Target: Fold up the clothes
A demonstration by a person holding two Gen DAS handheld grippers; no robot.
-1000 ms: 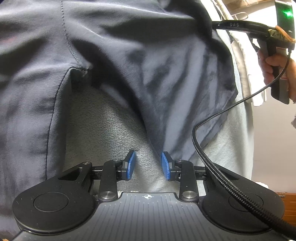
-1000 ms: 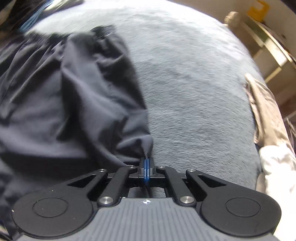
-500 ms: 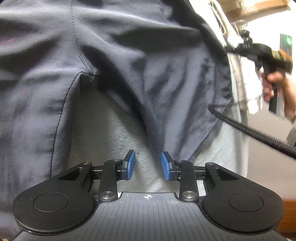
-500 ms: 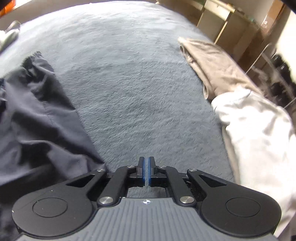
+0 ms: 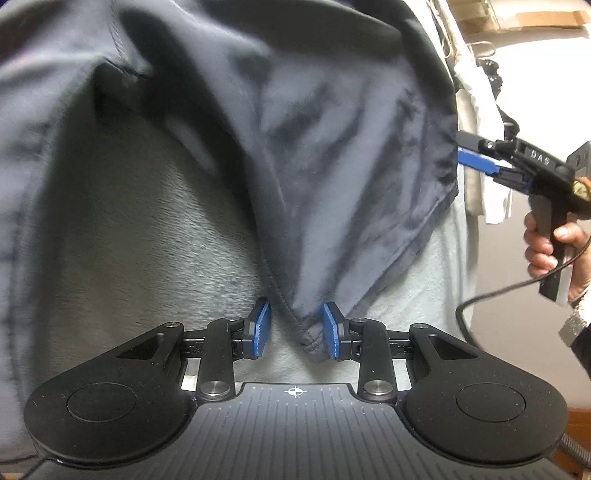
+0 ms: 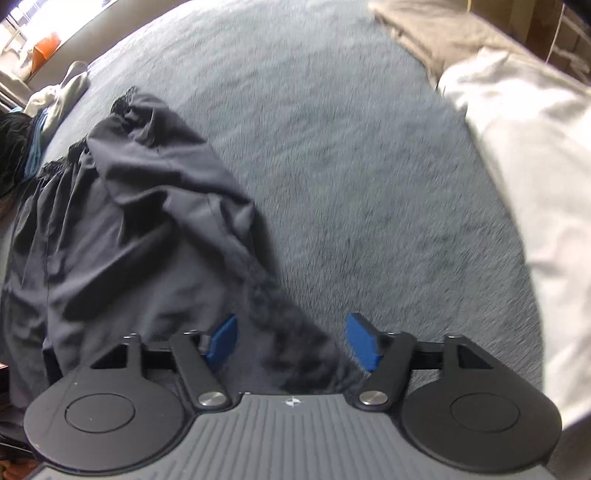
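Shorts (image 6: 140,236) blurred between right gripper (image 6: 291,341) pads, waistband cut off.

Dim, motion-blurred, fisheye-warped edges

The only legible marking is "DAS", in pale raised letters on the black body of the right gripper (image 5: 480,162), seen in the left wrist view.

A grey fleece-covered surface (image 6: 351,177) is shown carrying dark navy shorts (image 6: 140,229) at left, a white garment (image 6: 524,155) at right and a beige garment (image 6: 424,33) beyond it.
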